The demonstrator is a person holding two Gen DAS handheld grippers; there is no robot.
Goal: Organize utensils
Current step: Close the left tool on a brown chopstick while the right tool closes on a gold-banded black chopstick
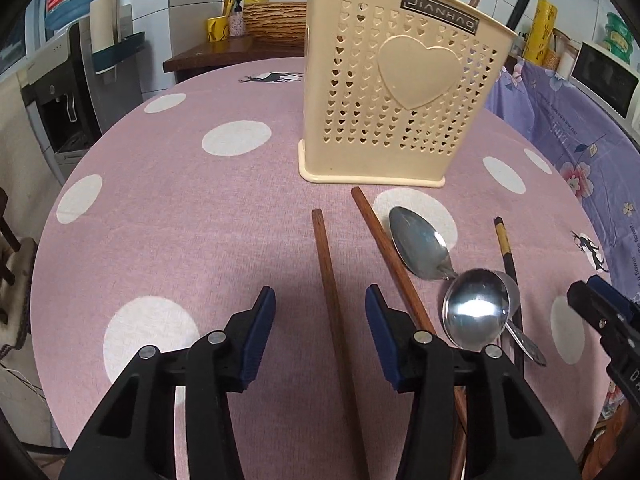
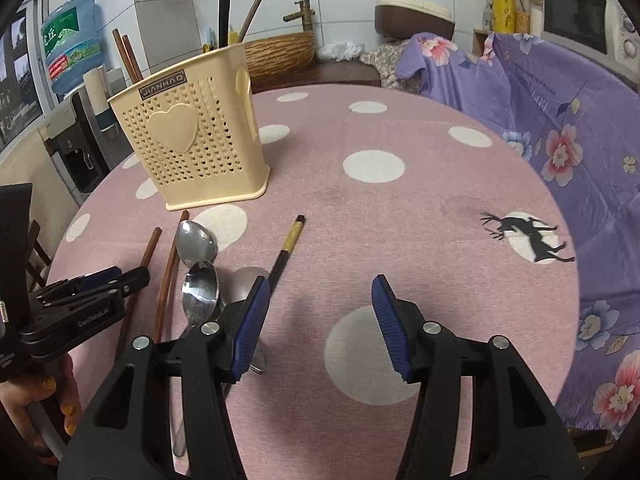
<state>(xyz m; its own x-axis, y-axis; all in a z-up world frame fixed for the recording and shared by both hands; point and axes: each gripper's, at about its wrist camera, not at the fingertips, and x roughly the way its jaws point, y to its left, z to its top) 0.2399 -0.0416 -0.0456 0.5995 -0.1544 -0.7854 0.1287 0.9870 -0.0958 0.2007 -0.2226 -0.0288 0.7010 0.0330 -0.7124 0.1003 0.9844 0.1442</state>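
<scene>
A cream perforated utensil holder (image 1: 392,92) stands on the pink dotted tablecloth (image 1: 200,208), with brown chopsticks (image 2: 126,58) sticking out of it. In front of it lie two brown chopsticks (image 1: 332,300), (image 1: 384,248), three metal spoons (image 1: 420,244), (image 1: 476,312) and a black chopstick with a gold band (image 1: 505,248). My left gripper (image 1: 320,304) is open, its jaws on either side of one brown chopstick, just above the cloth. My right gripper (image 2: 318,296) is open and empty, right of the spoons (image 2: 200,288) and the black chopstick (image 2: 286,248).
A purple floral cloth (image 2: 560,128) covers something along the table's right side. A woven basket (image 2: 280,50), a water dispenser (image 2: 76,140) and a microwave (image 2: 580,20) stand beyond the table. The left gripper shows at the left of the right wrist view (image 2: 100,288).
</scene>
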